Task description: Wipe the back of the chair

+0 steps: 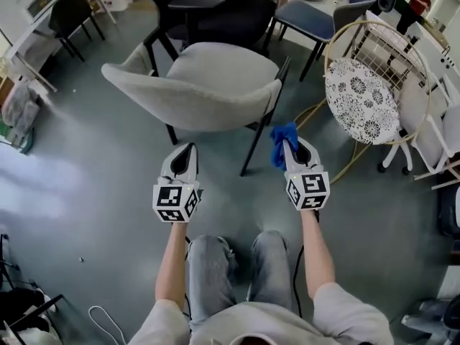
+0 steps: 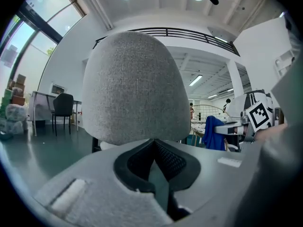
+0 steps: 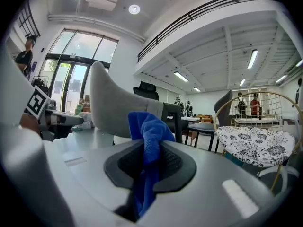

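Below, closest in, the person's knees (image 1: 237,264) show over the grey floor (image 1: 93,192); just ahead, the left gripper (image 1: 189,149) has its jaws pressed together with nothing between them, facing the grey chair (image 1: 215,77) but apart from it; the right gripper (image 1: 289,146) is clamped on a bunched blue cloth (image 1: 282,136), which hangs near the right end of the backrest (image 1: 187,110), contact unclear; the chair's back is turned toward the person; farther right stands a wire-frame chair (image 1: 359,99) with a patterned cushion; dark chairs (image 1: 230,16) stand beyond.
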A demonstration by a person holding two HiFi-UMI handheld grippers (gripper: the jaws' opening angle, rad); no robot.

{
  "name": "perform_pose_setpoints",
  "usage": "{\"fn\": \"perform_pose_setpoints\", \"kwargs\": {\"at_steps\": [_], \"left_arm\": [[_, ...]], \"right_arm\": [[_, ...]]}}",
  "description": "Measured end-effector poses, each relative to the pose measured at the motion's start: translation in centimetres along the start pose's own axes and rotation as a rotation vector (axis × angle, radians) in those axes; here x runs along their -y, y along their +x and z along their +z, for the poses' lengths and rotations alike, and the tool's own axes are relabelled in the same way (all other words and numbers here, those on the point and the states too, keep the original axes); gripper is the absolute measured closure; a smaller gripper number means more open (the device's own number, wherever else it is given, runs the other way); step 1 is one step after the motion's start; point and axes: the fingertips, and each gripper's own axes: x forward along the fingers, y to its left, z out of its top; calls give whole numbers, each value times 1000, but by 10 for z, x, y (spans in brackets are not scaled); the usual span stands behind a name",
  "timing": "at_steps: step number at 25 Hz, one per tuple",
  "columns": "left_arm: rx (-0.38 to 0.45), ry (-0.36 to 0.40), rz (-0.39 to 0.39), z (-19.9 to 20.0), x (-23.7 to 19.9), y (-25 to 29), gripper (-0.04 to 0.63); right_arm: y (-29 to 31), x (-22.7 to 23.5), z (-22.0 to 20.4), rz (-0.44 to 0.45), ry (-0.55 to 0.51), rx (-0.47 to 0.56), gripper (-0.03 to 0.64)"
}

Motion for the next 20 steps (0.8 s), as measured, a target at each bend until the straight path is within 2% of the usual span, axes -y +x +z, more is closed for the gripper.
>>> {"fn": "perform_pose_setpoints", "kwargs": {"at_steps": [4,8,14,20], "left_arm": [[-66,9,9,50,-14,-3,591],[-101,-33,14,111,-13,-21,591],[-138,-74,24,231,-4,-59,591],[-132,-57,45,343,-12,-77,591]], "right_arm": [[3,-1,60,-21,25,-32,575],[-11,5,136,-30,21,-57,574],[-33,-2,274,-18,18,-82,575],[-42,-9,386,-10,38,-66,575]]}}
